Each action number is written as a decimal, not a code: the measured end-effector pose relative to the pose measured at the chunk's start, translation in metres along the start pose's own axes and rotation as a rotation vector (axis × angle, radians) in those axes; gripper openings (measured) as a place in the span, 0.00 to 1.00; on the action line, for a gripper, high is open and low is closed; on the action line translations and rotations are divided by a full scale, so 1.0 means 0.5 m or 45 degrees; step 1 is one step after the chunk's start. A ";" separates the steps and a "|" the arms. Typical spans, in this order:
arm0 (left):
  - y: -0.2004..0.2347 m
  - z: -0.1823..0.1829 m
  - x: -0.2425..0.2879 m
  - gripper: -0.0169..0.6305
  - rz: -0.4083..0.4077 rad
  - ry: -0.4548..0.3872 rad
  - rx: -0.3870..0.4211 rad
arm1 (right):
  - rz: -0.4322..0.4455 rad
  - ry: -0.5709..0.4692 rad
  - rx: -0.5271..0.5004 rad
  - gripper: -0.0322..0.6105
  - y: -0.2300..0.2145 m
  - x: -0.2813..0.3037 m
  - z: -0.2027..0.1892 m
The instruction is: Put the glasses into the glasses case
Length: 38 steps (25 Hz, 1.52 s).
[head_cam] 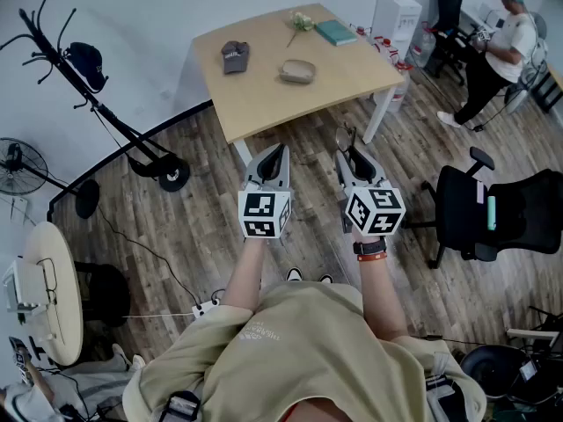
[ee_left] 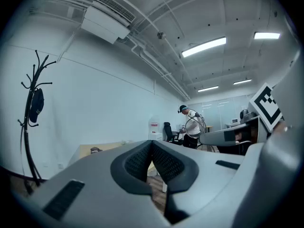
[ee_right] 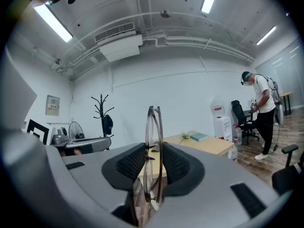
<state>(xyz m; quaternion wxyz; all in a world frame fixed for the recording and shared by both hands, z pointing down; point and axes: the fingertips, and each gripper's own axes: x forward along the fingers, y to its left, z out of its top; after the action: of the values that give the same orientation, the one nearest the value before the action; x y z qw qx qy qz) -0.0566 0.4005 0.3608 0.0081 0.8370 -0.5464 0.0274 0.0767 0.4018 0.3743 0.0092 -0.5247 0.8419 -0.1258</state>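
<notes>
The tan oval glasses case [head_cam: 297,71] lies shut on the wooden table [head_cam: 352,82], well ahead of both grippers. My right gripper [head_cam: 350,155] is shut on the folded glasses [head_cam: 343,138]. In the right gripper view the glasses [ee_right: 154,137] stand upright between the pads, their thin frame rising above the jaws of the right gripper [ee_right: 153,161]. To its left, at about the same height over the floor, my left gripper [head_cam: 278,153] is shut with nothing in it. In the left gripper view the left gripper [ee_left: 151,145] shows its pads meeting at the tip.
On the table also lie a dark cap [head_cam: 234,56], a teal book [head_cam: 335,32] and a small flower sprig [head_cam: 302,21]. A coat rack [head_cam: 84,73] stands at the left, a black office chair [head_cam: 493,214] at the right. A person [head_cam: 503,47] stands far right.
</notes>
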 end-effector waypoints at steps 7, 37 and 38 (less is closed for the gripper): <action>0.108 -0.048 -0.006 0.05 0.061 0.023 -0.028 | 0.039 0.025 0.074 0.25 0.056 0.087 -0.053; 0.507 -0.051 0.754 0.05 0.174 0.057 -0.111 | 0.245 0.091 0.045 0.23 -0.222 0.914 0.070; 0.513 -0.047 0.793 0.05 0.177 0.056 -0.123 | 0.248 0.095 0.043 0.23 -0.242 0.940 0.081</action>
<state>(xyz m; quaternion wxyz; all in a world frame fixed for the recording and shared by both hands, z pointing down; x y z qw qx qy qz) -0.1332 -0.0644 0.4020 0.0585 0.7949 -0.6036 0.0201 -0.0219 -0.0734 0.4167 -0.0013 -0.4351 0.8864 -0.1580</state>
